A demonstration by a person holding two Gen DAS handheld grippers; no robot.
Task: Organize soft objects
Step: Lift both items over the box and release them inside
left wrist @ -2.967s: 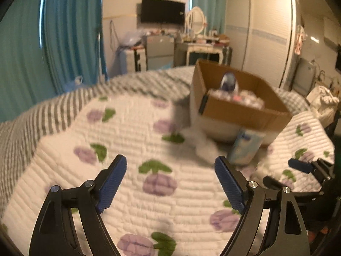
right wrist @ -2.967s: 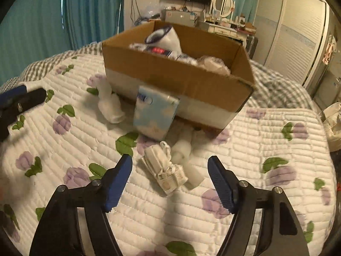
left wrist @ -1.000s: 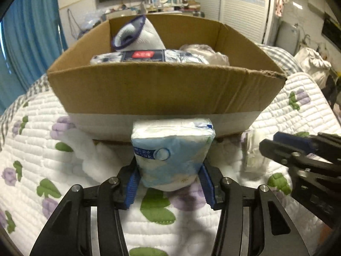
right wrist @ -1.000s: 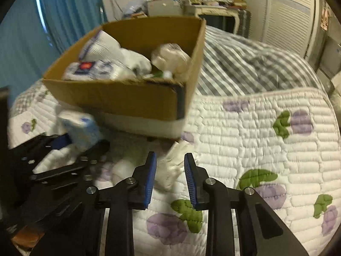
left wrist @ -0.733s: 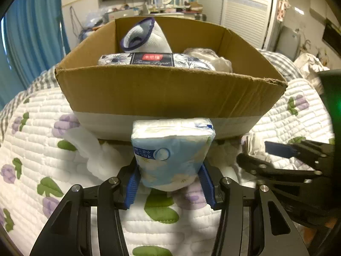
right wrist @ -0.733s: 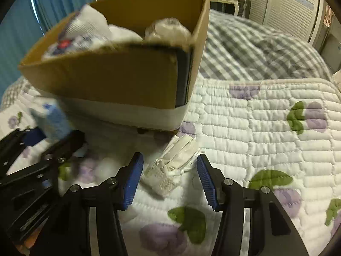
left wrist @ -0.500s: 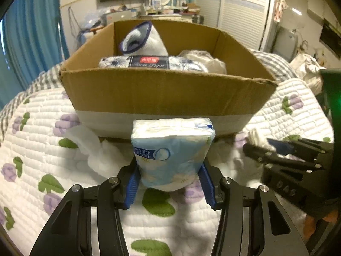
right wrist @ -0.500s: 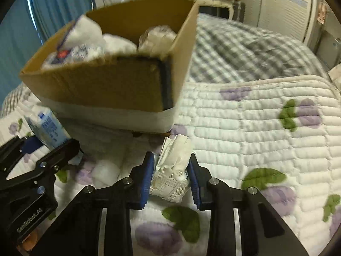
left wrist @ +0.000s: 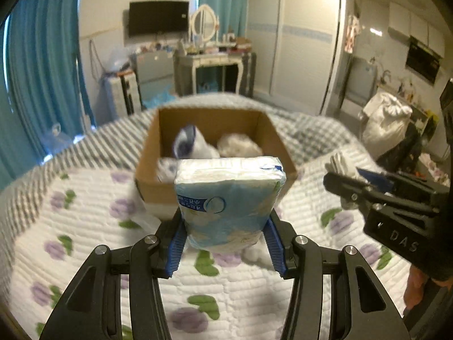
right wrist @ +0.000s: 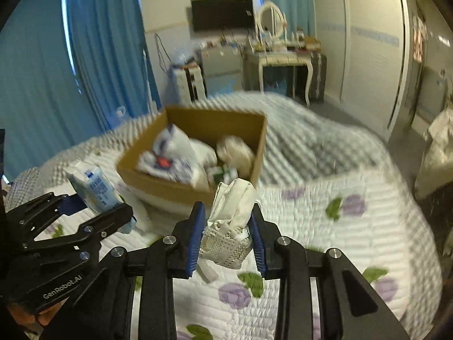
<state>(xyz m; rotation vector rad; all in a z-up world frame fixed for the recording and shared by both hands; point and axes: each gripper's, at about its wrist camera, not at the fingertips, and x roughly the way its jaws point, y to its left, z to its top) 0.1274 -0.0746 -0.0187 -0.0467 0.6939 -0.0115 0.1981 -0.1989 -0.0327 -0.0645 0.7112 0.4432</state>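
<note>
My left gripper (left wrist: 225, 233) is shut on a light blue tissue pack (left wrist: 228, 201) and holds it up above the quilt, in front of the cardboard box (left wrist: 211, 120). The pack also shows in the right wrist view (right wrist: 94, 188). My right gripper (right wrist: 226, 233) is shut on a folded white sock bundle (right wrist: 230, 221) and holds it in the air short of the box (right wrist: 198, 191). The box holds tissue packs and white soft items (right wrist: 181, 155). The right gripper also shows in the left wrist view (left wrist: 368, 182), at the right.
The bed has a white quilt with purple flowers (left wrist: 85, 243). White soft pieces (left wrist: 254, 253) lie on the quilt near the box. A dressing table (left wrist: 215, 65) and a wardrobe (left wrist: 300, 42) stand behind the bed. Blue curtains (right wrist: 85, 56) hang at the left.
Both grippers have risen off the quilt with their loads. The box now looks smaller and lower in both views. Earlier, the right gripper closed on the sock bundle.
</note>
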